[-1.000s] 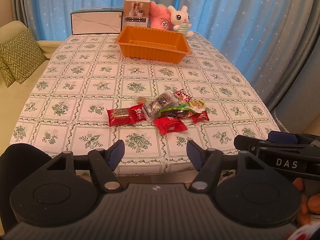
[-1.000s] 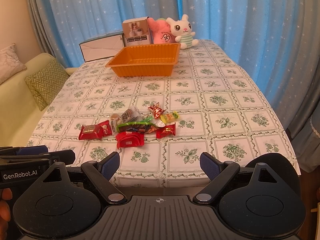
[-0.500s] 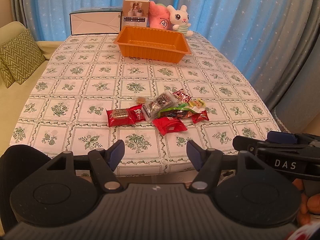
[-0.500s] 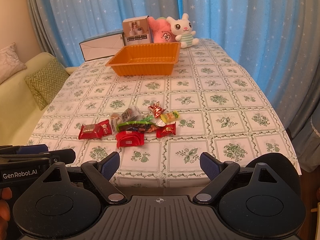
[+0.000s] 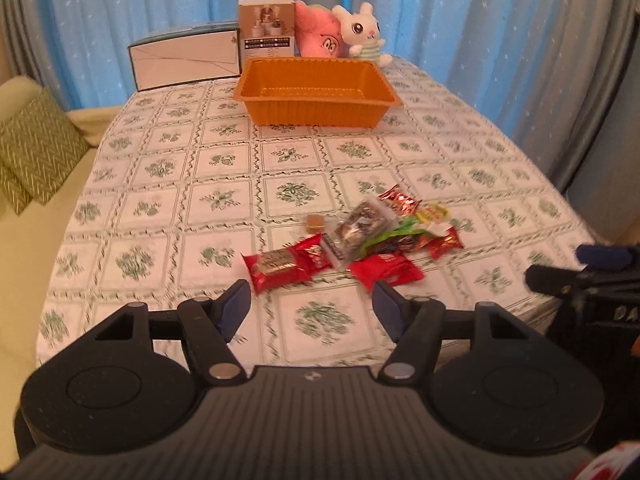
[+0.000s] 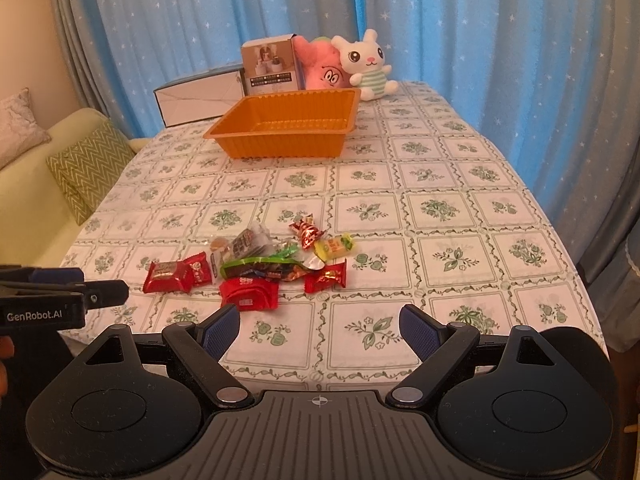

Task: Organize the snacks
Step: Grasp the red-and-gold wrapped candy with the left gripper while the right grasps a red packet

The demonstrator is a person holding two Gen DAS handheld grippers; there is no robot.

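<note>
The right gripper [image 6: 320, 326] hangs over the table's [image 6: 460, 208] near edge, fingers wide apart and empty. Just beyond lies a pile of snacks [image 6: 256, 266]. An orange tray [image 6: 280, 148] sits far off, toys [image 6: 362, 66] and boxes [image 6: 272, 66] behind it. The left gripper [image 6: 100, 294] pokes in at left.
</note>
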